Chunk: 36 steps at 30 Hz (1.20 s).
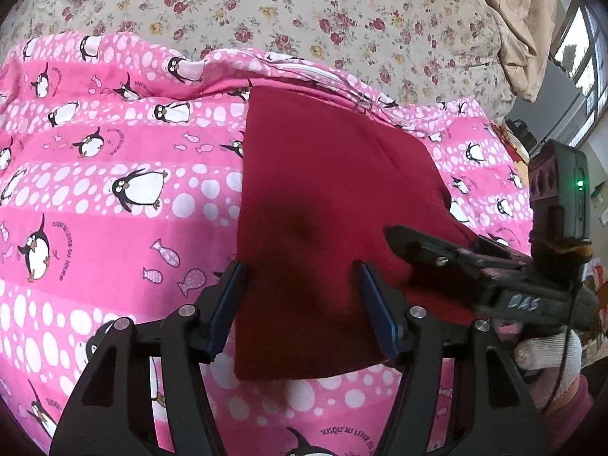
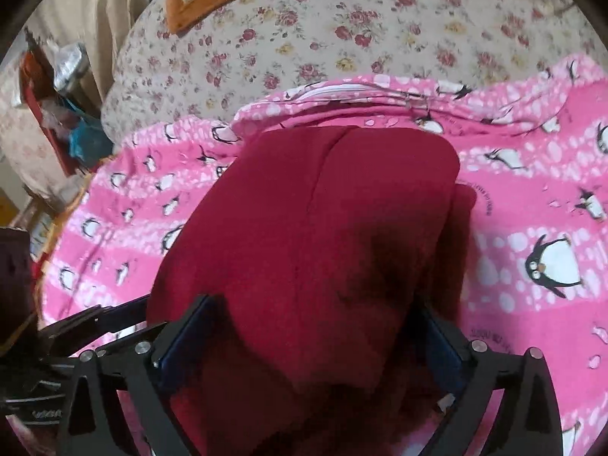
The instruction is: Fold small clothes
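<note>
Both claws gape over the folded red garment — left gripper and right gripper grip nothing. Risk: a finger snags cloth on withdrawal, undoing the fold on the soft penguin blanket.

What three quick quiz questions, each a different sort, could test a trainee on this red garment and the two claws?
1. True or false: the red garment lies on a plain white sheet.
2. The blanket under it shows: A cats, B penguins, C stars?
3. Which claw's handle is held by a white-gloved hand in the left wrist view?

Key: 1 false; 2 B; 3 the right claw, beside the left claw.
</note>
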Each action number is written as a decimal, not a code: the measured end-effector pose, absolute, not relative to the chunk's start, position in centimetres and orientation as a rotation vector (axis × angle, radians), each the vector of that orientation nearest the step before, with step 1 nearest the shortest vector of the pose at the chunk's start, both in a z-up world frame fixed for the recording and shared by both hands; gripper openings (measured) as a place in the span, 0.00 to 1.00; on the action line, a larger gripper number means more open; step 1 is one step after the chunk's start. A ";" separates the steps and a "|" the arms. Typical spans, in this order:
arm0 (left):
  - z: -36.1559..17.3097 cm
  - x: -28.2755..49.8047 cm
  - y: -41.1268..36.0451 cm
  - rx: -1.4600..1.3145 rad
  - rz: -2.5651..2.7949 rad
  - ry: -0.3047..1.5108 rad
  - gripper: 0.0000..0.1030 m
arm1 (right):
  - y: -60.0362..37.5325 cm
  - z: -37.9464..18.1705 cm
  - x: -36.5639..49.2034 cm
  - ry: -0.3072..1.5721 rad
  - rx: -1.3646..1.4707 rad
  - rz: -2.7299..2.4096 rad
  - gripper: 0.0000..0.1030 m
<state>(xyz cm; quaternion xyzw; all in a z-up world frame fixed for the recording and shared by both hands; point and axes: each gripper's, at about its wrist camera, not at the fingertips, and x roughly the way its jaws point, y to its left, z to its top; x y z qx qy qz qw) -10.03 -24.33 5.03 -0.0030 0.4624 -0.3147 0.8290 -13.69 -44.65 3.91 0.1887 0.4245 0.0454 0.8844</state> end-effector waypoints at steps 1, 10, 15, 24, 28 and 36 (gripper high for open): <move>5.2 -9.9 -24.3 -0.011 -0.668 0.978 0.60 | -44.9 4.3 -13.8 0.884 0.407 0.101 0.96; 6.1 -7.5 -24.8 -0.029 -0.725 0.980 0.60 | -47.9 6.6 -14.6 0.793 0.442 0.056 0.94; 5.1 -5.7 -25.1 -0.059 -0.746 1.021 0.67 | -50.3 4.2 -13.6 0.832 0.578 0.065 0.94; 3.8 -4.2 -26.0 -0.081 -0.760 1.062 0.70 | -50.6 1.7 -12.1 0.863 0.658 0.143 0.94; 3.4 -3.8 -26.4 -0.075 -0.770 1.067 0.71 | -50.4 1.5 -11.6 0.859 0.646 0.159 0.94; 2.8 -3.2 -27.3 -0.050 -0.795 1.075 0.79 | -50.4 1.2 -10.9 0.863 0.621 0.174 0.94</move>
